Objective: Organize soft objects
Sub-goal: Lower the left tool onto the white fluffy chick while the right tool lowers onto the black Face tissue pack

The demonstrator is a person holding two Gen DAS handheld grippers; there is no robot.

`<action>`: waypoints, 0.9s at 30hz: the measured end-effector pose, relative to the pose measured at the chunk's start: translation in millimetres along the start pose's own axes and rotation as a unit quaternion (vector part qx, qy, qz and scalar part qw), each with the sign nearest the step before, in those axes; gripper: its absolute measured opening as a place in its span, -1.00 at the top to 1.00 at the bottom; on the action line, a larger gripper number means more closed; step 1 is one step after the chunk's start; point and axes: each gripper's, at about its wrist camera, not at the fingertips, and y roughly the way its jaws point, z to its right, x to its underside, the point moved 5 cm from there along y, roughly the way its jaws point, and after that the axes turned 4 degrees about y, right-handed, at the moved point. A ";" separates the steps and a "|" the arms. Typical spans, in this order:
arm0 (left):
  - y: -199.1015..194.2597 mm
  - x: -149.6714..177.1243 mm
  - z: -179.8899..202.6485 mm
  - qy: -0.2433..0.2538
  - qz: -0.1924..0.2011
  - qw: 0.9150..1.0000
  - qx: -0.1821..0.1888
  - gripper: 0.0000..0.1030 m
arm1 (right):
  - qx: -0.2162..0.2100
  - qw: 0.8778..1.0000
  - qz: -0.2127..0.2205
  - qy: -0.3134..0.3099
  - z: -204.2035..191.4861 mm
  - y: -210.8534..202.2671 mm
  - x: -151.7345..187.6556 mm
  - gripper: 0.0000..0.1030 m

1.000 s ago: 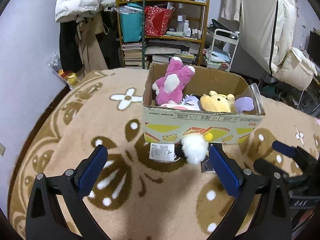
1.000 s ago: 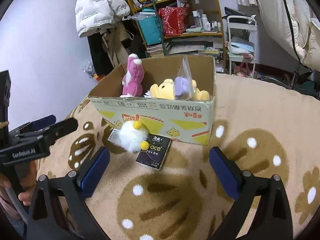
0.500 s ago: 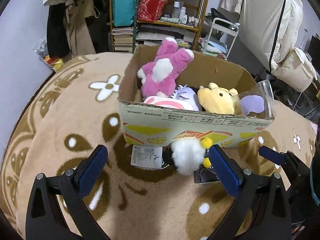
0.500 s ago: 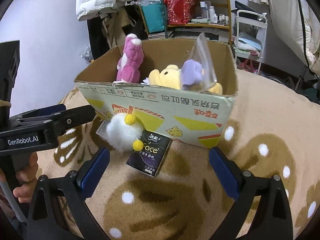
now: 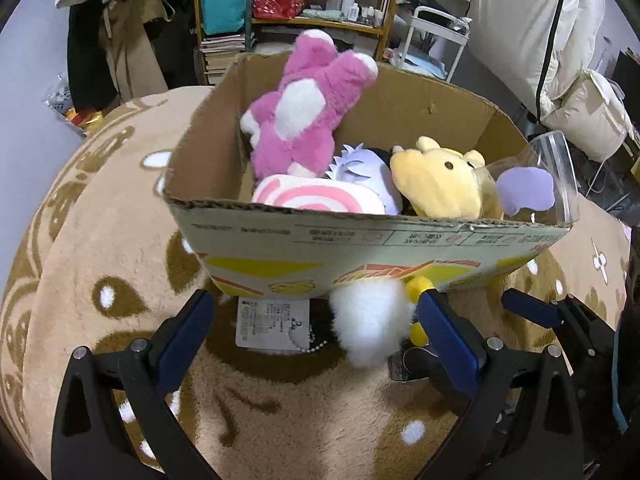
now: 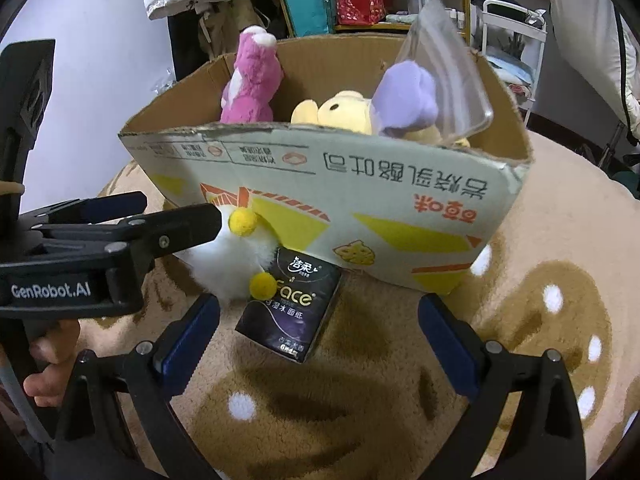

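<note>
Tan carpet (image 5: 100,240) with brown and white flower pattern. Behind, crowded wooden shelf (image 5: 384,4), hanging coats (image 5: 116,44), white trolley (image 5: 440,36), pale wall (image 6: 100,60) at left.

Cardboard box (image 5: 360,248): corrugated, matt, printed outer face, raw brown inside, top edge looking frayed. Pink plush (image 5: 300,116), yellow plush (image 5: 436,184) and white pompom toy (image 5: 372,324): fuzzy cloth, the white one looking fluffiest. Clear plastic pouch (image 6: 452,76) showing glossy and see-through. Tissue pack (image 6: 292,308): glossy plastic film. Rug (image 5: 100,240): rough, shaggy pile. Left gripper (image 5: 316,336) and right gripper (image 6: 320,336): matt black plastic showing, blue rubbery pads (image 5: 184,336), small metal screws.
</note>
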 end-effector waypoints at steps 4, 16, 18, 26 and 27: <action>6.5 3.6 0.6 -0.013 -0.006 1.000 0.002 -0.95 | 0.003 1.000 -0.011 -0.003 0.0 7.9 1.4 -1.00; 28.1 6.6 13.5 0.026 -0.027 0.999 -0.005 -0.95 | 0.000 0.999 -0.045 0.008 1.5 23.9 2.6 -1.00; 32.2 7.5 15.9 0.027 -0.034 0.999 -0.006 -0.95 | -0.002 0.999 -0.050 0.013 2.8 25.0 5.8 -1.00; 52.5 7.4 13.5 0.007 -0.061 0.998 -0.022 -0.95 | -0.004 0.999 -0.049 0.014 7.7 26.0 6.2 -1.00; 53.9 7.4 11.1 -0.003 -0.062 0.998 -0.021 -0.95 | -0.001 0.999 -0.047 0.011 8.5 26.5 5.4 -1.00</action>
